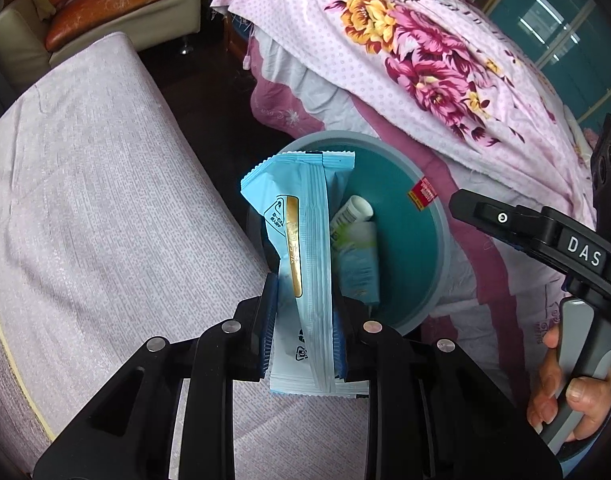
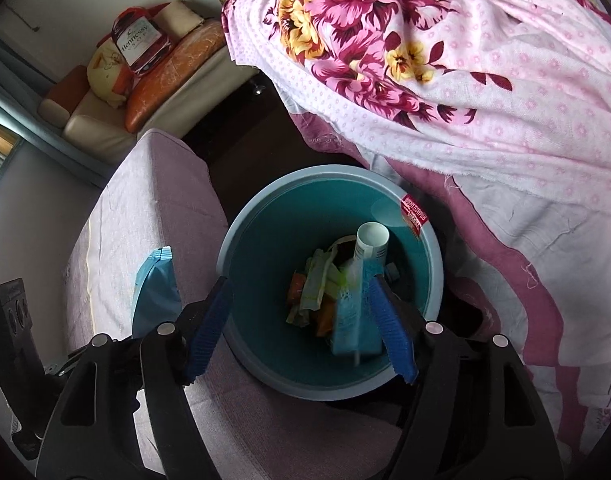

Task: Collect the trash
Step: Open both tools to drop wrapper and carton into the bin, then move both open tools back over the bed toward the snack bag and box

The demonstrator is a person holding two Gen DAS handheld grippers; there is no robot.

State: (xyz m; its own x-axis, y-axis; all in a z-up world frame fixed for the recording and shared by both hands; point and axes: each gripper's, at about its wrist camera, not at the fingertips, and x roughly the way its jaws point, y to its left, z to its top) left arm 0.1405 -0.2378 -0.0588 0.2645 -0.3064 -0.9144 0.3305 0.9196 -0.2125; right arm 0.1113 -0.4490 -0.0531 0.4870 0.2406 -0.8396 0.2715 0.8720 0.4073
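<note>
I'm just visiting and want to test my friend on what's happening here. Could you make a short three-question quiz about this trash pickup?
1. True or false: the left gripper is clamped on a light blue wrapper.
2. Where does the white tube sit? A) on the floral blanket B) inside the teal bin C) on the sofa
3. Fill in: the right gripper hangs over the teal bin with its jaws ____.

Key
1. True: the pads press on the wrapper from both sides.
2. B: it leans among the other trash in the bin.
3. Open: nothing is pinched between the blue pads, though a light blue carton in the bin lies close by one.
</note>
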